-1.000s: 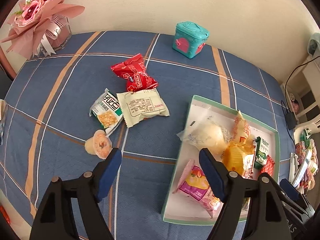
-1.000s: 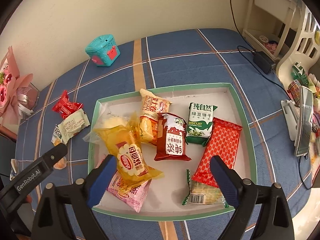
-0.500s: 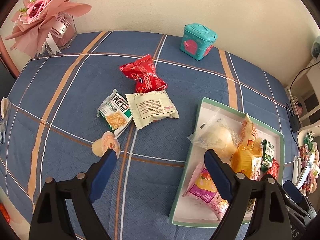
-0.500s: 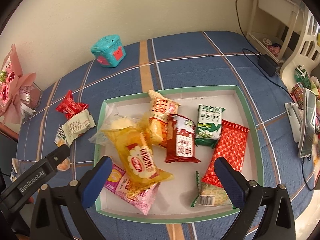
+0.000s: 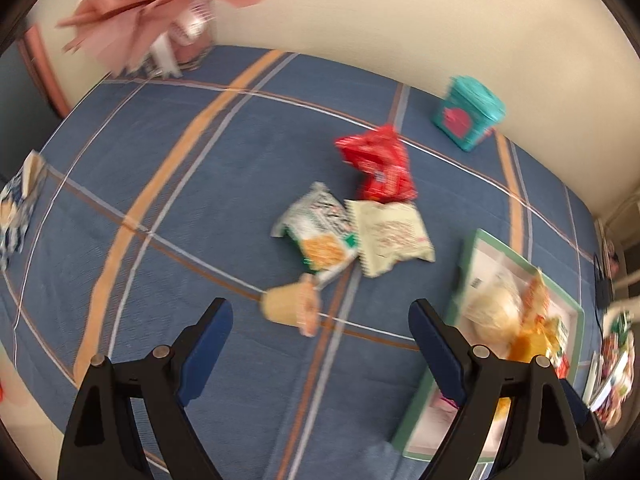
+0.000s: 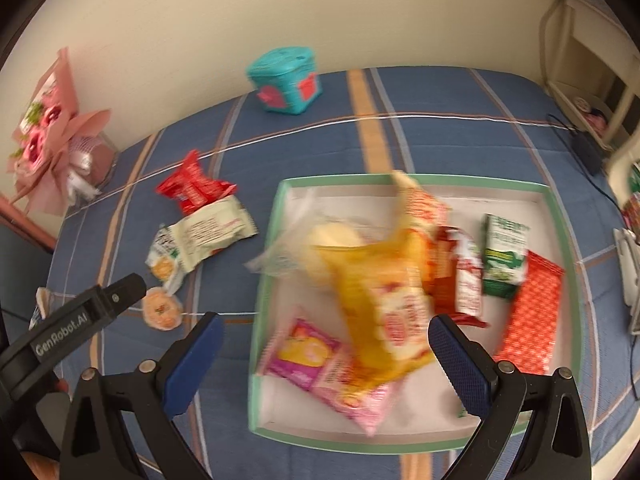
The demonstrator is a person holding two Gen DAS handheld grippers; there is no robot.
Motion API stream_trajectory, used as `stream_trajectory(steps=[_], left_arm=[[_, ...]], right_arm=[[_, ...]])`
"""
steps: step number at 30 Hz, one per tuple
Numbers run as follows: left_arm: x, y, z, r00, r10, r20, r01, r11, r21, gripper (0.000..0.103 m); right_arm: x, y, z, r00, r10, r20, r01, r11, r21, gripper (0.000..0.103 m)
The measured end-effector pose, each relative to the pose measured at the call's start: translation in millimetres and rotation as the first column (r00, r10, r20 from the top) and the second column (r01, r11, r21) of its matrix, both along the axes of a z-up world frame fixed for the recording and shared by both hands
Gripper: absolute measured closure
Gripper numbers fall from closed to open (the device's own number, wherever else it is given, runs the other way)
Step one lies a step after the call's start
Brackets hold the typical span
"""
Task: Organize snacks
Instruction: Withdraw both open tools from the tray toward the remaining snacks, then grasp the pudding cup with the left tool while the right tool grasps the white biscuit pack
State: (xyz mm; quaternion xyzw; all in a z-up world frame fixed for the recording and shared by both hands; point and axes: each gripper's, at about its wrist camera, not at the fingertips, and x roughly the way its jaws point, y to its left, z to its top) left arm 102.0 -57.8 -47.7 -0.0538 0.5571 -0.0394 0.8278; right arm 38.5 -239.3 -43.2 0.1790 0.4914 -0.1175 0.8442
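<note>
Both views are motion-blurred and have slid sideways since a second ago: the loose snacks now sit nearer the middle of the left wrist view, the tray off to its right edge. The left gripper (image 5: 320, 316) has just been opening and its jaws stand wide with nothing between them; the jelly cup (image 5: 294, 308) lies on the blue plaid cloth (image 5: 160, 280) just ahead, in the gap's line but not gripped. Behind it sit the green-and-white cracker packet (image 5: 320, 232), the cream packet (image 5: 390, 236) overlapping it, and the red wrapper (image 5: 380, 162). The right gripper (image 6: 326, 334) has also just opened further and is wide and empty, hovering over the near-left part of the green-rimmed tray (image 6: 420, 179), which already holds the yellow bag (image 6: 380, 292), pink packet (image 6: 308, 352) and others. Judgement: the left gripper is lining up for the jelly cup next; four snacks remain outside the tray.
</note>
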Motion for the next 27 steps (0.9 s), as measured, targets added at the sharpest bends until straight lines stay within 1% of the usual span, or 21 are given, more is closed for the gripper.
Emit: stream_trajectory(steps=[4, 8, 11, 15, 19, 22, 23, 25, 27], left_arm=[[6, 28, -2, 0.998, 0.056, -0.009, -0.056, 0.998, -0.017, 0.013], [10, 55, -6, 0.992, 0.125, -0.015, -0.125, 0.991, -0.040, 0.013], [12, 69, -11, 0.989, 0.148, -0.023, -0.149, 0.987, -0.053, 0.013], [16, 72, -18, 0.989, 0.144, -0.040, -0.146, 0.987, -0.072, 0.014], [18, 68, -28, 0.990, 0.127, -0.064, -0.134, 0.984, -0.116, 0.014], [19, 62, -34, 0.991, 0.109, -0.078, -0.119, 0.984, -0.135, 0.018], [19, 60, -36, 0.991, 0.100, -0.084, -0.112, 0.984, -0.142, 0.019], [21, 57, -41, 0.991, 0.088, -0.097, -0.103, 0.981, -0.164, 0.020], [23, 53, -46, 0.991, 0.076, -0.113, -0.096, 0.978, -0.187, 0.020]], right_arm=[[13, 26, -3, 0.998, 0.064, 0.006, -0.064, 0.998, 0.004, 0.000], [25, 49, -9, 0.994, 0.110, 0.012, -0.110, 0.993, 0.044, 0.000], [34, 61, -15, 0.992, 0.126, 0.016, -0.126, 0.990, 0.068, 0.000], [42, 69, -21, 0.992, 0.123, 0.021, -0.125, 0.988, 0.088, 0.000], [48, 70, -27, 0.994, 0.109, 0.014, -0.110, 0.989, 0.101, 0.000], [51, 69, -30, 0.995, 0.098, 0.007, -0.099, 0.991, 0.086, 0.001], [52, 69, -31, 0.996, 0.094, 0.004, -0.094, 0.992, 0.082, 0.002], [52, 67, -33, 0.997, 0.082, -0.004, -0.082, 0.994, 0.074, 0.009], [52, 65, -35, 0.997, 0.076, -0.011, -0.075, 0.995, 0.072, 0.010]])
